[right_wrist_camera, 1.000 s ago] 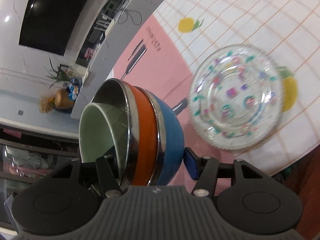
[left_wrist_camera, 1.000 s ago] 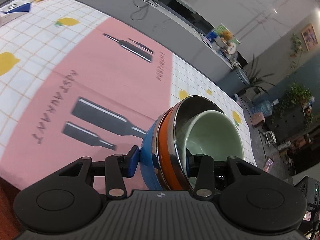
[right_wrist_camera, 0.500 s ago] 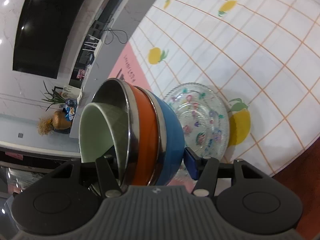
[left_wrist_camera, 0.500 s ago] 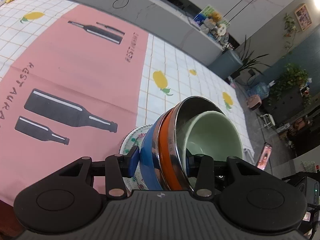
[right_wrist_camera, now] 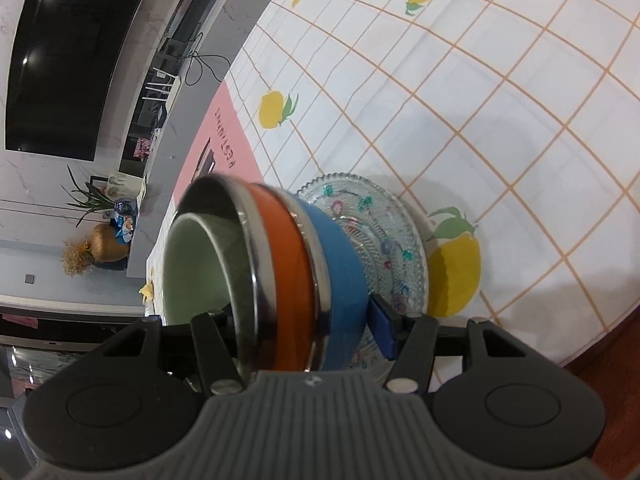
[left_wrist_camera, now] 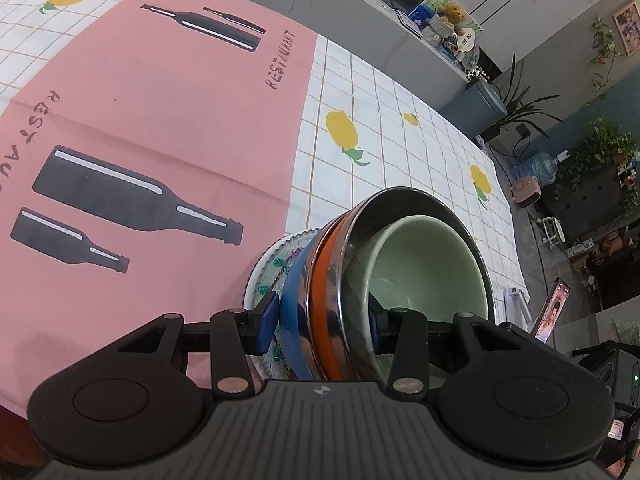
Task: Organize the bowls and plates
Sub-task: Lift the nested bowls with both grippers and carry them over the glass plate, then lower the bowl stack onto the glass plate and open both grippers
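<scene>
Nested bowls arrive over the glass plate as two hand-held grippers carry them in together.

From the left, the left gripper (left_wrist_camera: 320,322) is clamped across the wall of a nested stack of bowls (left_wrist_camera: 332,304), blue pad outside, other finger inside; a second ago only pink placemat (left_wrist_camera: 160,128) lay beneath it, and now the pressed-glass plate with coloured floral dots and beaded rim (right_wrist_camera: 384,232) sits directly under the tilted stack. The right gripper (right_wrist_camera: 296,328) grips the opposite wall the same way. The stack reads as a glossy blue bowl (right_wrist_camera: 340,264), an orange bowl (right_wrist_camera: 288,264) with polished steel rims, and a smooth pale green ceramic bowl (left_wrist_camera: 424,268) innermost. Judged from this, setting down on the plate is next; whether the bowls touch it yet cannot be told.
</scene>
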Action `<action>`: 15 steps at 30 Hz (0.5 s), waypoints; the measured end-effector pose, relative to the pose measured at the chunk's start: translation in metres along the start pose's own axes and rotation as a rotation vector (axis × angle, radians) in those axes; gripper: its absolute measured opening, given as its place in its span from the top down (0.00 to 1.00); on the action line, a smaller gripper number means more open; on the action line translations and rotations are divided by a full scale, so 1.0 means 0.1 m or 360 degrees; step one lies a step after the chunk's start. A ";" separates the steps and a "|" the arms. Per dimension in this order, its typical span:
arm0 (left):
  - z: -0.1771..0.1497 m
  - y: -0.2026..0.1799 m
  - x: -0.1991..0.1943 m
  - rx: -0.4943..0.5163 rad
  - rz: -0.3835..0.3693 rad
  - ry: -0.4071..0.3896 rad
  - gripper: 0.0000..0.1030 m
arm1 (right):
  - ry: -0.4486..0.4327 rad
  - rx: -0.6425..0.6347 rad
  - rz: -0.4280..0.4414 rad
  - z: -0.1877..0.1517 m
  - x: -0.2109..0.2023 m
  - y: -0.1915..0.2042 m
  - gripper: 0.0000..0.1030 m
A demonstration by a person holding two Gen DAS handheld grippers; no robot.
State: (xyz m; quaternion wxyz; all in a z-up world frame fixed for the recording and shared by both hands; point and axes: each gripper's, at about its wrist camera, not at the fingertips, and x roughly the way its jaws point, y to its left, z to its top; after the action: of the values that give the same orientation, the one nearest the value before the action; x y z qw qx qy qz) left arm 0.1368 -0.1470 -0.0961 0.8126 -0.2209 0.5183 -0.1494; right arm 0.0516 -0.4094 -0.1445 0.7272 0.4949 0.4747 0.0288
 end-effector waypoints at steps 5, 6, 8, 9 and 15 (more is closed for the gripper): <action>-0.01 0.02 0.00 -0.0005 -0.0010 0.0024 0.53 | -0.0008 -0.0018 -0.0005 0.00 0.01 0.02 0.41; -0.01 0.03 -0.01 -0.0006 -0.0014 0.0027 0.53 | -0.0012 -0.0024 -0.0011 0.00 0.01 0.02 0.41; 0.00 0.01 -0.01 0.0016 -0.0013 0.0025 0.52 | -0.0014 -0.0030 -0.0014 0.00 0.01 0.03 0.39; -0.01 0.01 -0.01 0.0024 -0.0016 0.0021 0.49 | -0.0016 -0.0031 -0.0012 0.00 0.01 0.03 0.38; -0.04 -0.04 -0.03 0.0078 -0.0012 -0.0023 0.44 | -0.0099 -0.0110 -0.0052 -0.02 -0.09 0.13 0.26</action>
State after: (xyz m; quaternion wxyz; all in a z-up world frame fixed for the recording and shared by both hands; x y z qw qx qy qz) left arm 0.1320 -0.1500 -0.0928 0.8209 -0.2038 0.5077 -0.1635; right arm 0.0511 -0.4056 -0.1291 0.7588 0.4623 0.4585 0.0178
